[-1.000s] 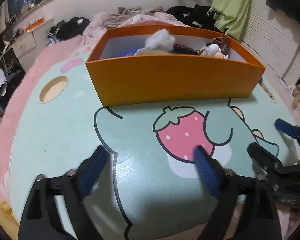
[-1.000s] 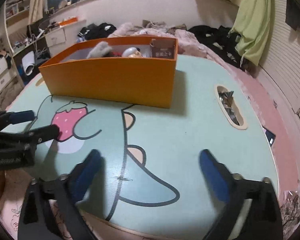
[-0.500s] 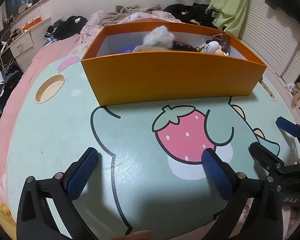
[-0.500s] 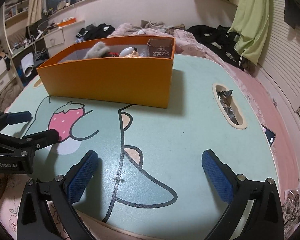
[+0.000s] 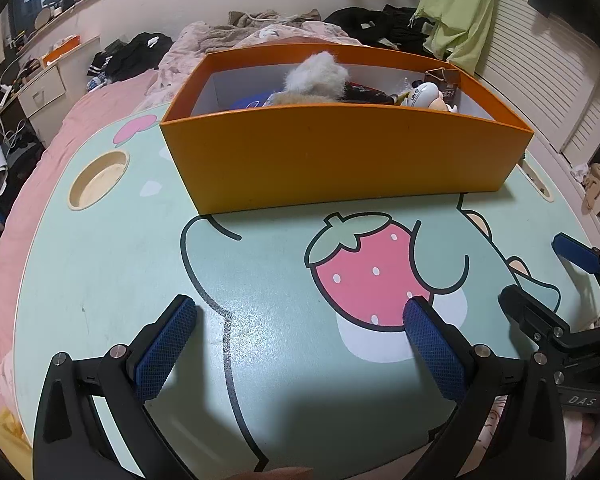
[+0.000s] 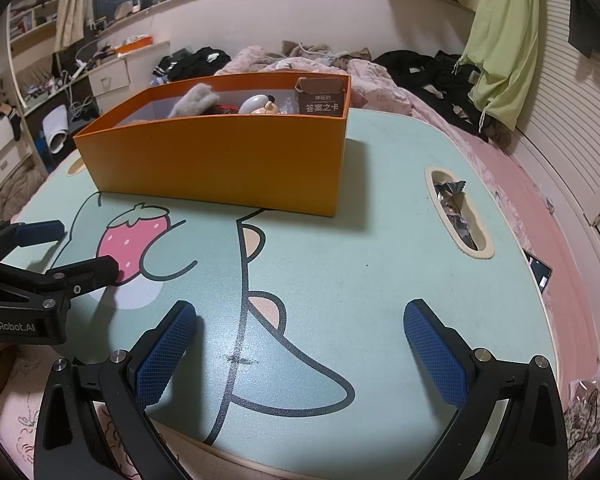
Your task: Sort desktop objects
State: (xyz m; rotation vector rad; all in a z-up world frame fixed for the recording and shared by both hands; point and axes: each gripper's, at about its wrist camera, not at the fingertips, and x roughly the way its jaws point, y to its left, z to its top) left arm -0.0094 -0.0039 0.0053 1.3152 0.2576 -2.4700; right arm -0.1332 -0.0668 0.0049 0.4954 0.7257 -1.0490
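Soft indoor light, sharp focus, fisheye-bent edges, dark vignetted corners.

Box (image 5: 340, 160) orange outside, white inside. Table (image 5: 112, 264) mint green, pink strawberry (image 5: 370, 276) print, black outlines. Finger pads (image 6: 166, 354) blue, cross-hatched.

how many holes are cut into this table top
2. A round hole sits left of the orange box; a long slot with wrappers in it sits to the box's right. The box may hide others.

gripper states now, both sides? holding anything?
left gripper: open, empty, over the table.
right gripper: open, empty, near the table's front edge.
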